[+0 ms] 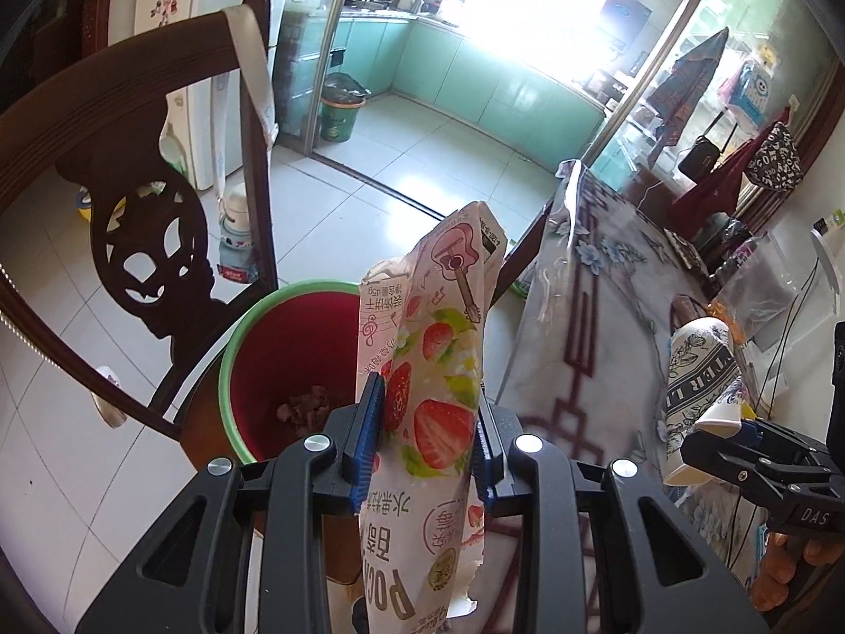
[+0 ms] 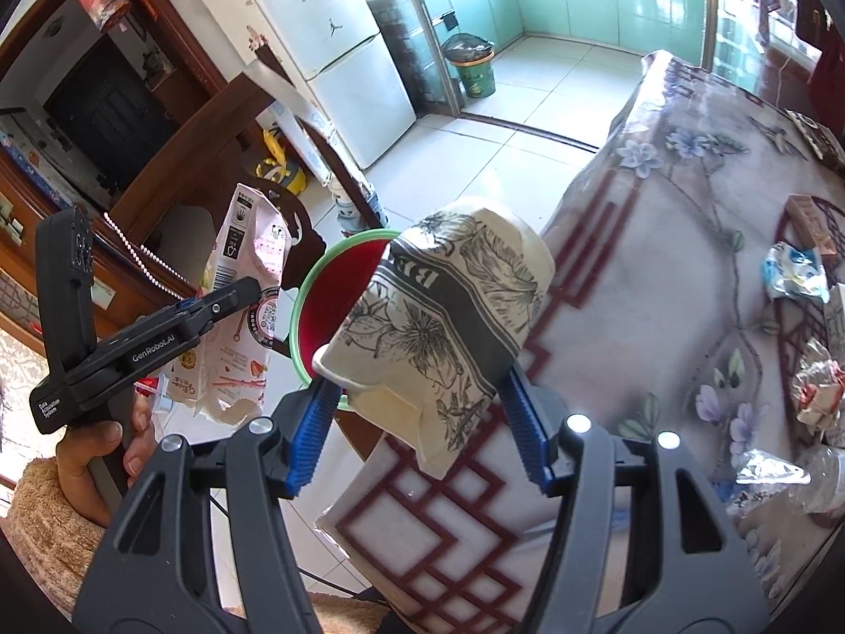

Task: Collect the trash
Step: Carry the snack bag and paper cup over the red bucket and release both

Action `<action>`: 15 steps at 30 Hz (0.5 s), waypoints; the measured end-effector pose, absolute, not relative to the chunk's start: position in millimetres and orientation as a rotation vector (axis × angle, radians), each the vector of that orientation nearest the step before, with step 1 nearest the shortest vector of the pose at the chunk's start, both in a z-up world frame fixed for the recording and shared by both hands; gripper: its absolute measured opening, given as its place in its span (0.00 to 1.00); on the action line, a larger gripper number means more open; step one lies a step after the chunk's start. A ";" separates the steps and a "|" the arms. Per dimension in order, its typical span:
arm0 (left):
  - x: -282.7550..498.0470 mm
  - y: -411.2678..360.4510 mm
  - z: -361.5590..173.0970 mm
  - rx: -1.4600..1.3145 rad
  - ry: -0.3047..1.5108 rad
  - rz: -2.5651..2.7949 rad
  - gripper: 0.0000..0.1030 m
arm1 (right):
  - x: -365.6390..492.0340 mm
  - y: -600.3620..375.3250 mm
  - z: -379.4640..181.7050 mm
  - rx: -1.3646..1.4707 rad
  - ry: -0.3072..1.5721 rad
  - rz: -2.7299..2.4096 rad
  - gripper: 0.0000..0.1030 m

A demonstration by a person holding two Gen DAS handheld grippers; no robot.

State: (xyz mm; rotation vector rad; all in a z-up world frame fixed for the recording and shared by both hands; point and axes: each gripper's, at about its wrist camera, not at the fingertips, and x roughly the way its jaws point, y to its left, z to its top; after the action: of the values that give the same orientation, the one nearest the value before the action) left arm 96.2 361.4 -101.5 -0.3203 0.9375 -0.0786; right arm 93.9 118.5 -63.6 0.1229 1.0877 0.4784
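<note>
My left gripper (image 1: 429, 422) is shut on a strawberry snack wrapper (image 1: 438, 370) and holds it upright beside the red bin with a green rim (image 1: 237, 348). The bin stands on the floor between a chair and the table, with some scraps at its bottom. My right gripper (image 2: 422, 417) is shut on a crushed paper cup (image 2: 449, 317) with a grey flower print, above the table's corner and just right of the bin (image 2: 311, 285). The wrapper also shows in the right wrist view (image 2: 248, 306), and the cup in the left wrist view (image 1: 697, 385).
A dark wooden chair (image 1: 132, 222) stands left of the bin. The table with a flowered cloth (image 2: 686, 264) bears more crumpled wrappers (image 2: 797, 269) and plastic bags at the right. A second bin (image 1: 340, 111) stands by the kitchen door.
</note>
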 end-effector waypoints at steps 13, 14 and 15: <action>129.9 386.3 -118.5 -0.331 0.964 -0.038 0.27 | 126.3 169.7 -73.6 -0.002 1.106 0.514 0.58; 133.2 387.9 -120.2 -0.331 0.968 -0.033 0.27 | 128.1 172.8 -73.6 -0.008 1.105 0.516 0.58; 135.6 389.0 -121.4 -0.331 0.970 -0.031 0.27 | 129.7 175.3 -73.7 -0.013 1.105 0.517 0.58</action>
State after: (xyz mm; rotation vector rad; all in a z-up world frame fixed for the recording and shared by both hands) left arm 135.6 389.0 -121.4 -0.3308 0.9700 -0.0310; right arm 129.7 175.3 -73.7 -0.0129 1.1051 0.5171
